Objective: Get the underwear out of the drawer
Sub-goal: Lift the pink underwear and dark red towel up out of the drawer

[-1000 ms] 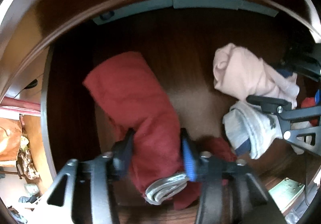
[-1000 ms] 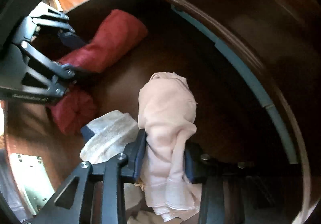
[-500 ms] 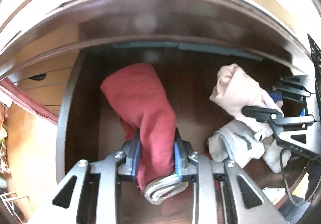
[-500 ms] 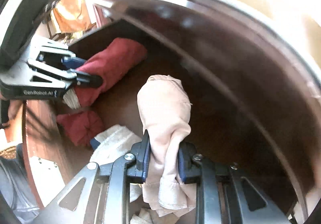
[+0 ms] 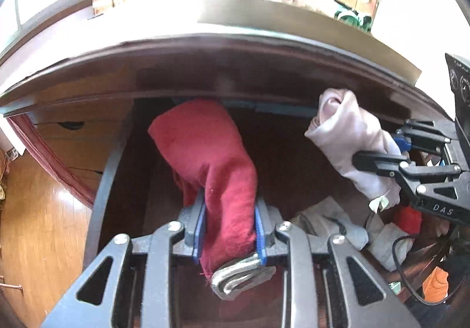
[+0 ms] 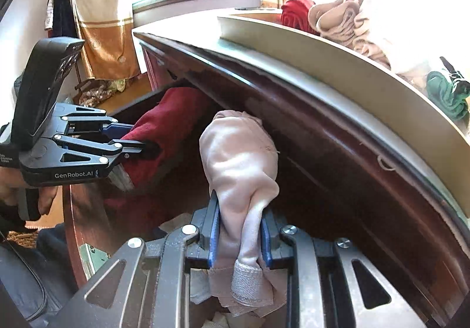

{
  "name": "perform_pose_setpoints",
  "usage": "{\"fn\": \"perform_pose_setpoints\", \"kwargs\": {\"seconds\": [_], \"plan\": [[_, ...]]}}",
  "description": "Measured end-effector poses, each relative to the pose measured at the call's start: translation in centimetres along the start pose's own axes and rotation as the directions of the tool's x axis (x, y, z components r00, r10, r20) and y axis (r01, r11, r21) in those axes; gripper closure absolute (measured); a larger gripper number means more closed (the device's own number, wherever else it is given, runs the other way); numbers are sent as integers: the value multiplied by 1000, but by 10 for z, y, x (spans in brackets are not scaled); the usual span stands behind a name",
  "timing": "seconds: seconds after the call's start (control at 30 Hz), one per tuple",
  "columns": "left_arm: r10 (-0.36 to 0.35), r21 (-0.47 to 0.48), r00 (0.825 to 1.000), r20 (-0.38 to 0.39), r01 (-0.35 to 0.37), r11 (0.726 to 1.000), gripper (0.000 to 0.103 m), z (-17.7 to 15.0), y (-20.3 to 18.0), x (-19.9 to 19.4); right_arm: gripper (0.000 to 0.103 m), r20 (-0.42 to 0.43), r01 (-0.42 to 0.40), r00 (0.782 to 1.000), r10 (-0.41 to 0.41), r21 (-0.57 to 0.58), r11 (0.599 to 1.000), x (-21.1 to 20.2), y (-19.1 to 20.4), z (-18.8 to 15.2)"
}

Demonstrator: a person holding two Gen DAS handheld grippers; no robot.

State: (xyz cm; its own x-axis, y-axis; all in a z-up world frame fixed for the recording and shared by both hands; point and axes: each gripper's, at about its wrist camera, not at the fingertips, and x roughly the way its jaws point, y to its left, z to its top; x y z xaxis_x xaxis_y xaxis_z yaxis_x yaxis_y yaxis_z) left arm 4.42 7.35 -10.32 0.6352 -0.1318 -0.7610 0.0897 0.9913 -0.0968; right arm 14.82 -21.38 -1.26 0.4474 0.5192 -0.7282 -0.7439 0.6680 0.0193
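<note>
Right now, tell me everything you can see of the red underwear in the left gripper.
The red underwear is a dark red, soft, fuzzy-looking knit, bunched into a thick roll. A grey striped waistband sticks out at its near end. The left gripper is shut on it, blue pads pressing both sides near the waistband end. The free end rises toward the drawer's back, lifted off the drawer floor. In the right wrist view it runs from that gripper back under the dresser top.
</note>
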Motion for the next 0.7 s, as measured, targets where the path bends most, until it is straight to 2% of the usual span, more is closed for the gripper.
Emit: {"fn": "perform_pose_setpoints", "kwargs": {"seconds": [0.23, 0.3, 0.37, 0.7], "plan": [[5, -2, 998, 59, -5, 1000, 77, -18, 1, -21, 78, 35, 1, 999, -2, 23, 1000, -9, -7, -5], [5, -2, 997, 73, -5, 1000, 78, -20, -8, -14, 78, 43, 1, 999, -2, 27, 1000, -13, -8, -5], [4, -1, 996, 86, -4, 1000, 78, -25, -1, -17, 78, 51, 3, 999, -4, 28, 1000, -13, -4, -5], [3, 2, 991, 130, -3, 1000, 79, -19, -4, -27, 78, 80, 6, 997, -9, 41, 999, -25, -4, -8]]}}
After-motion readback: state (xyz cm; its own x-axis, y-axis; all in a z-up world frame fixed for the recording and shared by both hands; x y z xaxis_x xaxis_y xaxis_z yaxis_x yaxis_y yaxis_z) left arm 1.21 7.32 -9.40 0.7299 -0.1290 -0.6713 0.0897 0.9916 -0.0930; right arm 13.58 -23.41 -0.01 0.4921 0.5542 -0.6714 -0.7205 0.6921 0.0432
